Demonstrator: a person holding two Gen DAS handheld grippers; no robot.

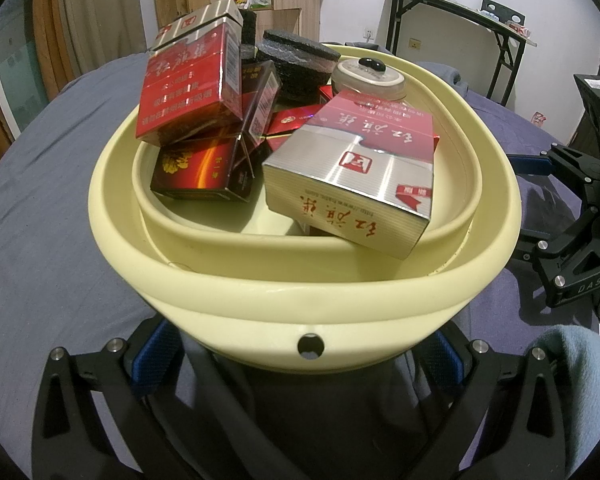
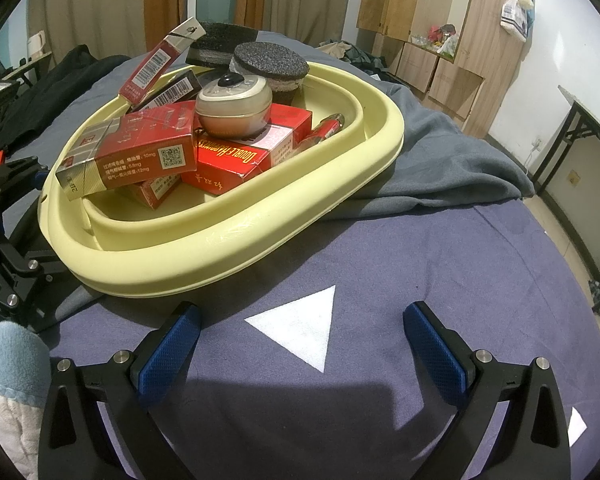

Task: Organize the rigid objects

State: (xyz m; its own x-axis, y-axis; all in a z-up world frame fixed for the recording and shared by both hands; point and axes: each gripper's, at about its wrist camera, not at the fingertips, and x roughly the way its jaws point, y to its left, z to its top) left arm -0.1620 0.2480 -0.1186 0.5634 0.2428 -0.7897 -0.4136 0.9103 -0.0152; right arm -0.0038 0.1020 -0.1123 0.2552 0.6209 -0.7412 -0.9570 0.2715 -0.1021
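Left wrist view: left gripper [image 1: 306, 354] spread around yellow basin [image 1: 300, 280] rim (contact unclear), right gripper [image 2: 302, 340] open, empty; boxes [image 1: 352, 176] loaded, probably reposition basin next.

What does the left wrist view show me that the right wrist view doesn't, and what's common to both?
Left wrist only: the hole in the basin's near wall, close between the left gripper fingers, and a dark red box low inside.

Right wrist only: the white triangle on the bedsheet between the open right gripper fingers, the red "Double Happiness" box, and a grey cloth under the basin's far side.

Both: the yellow basin, the silver-topped red packs, the round cream jar and the black foam discs.
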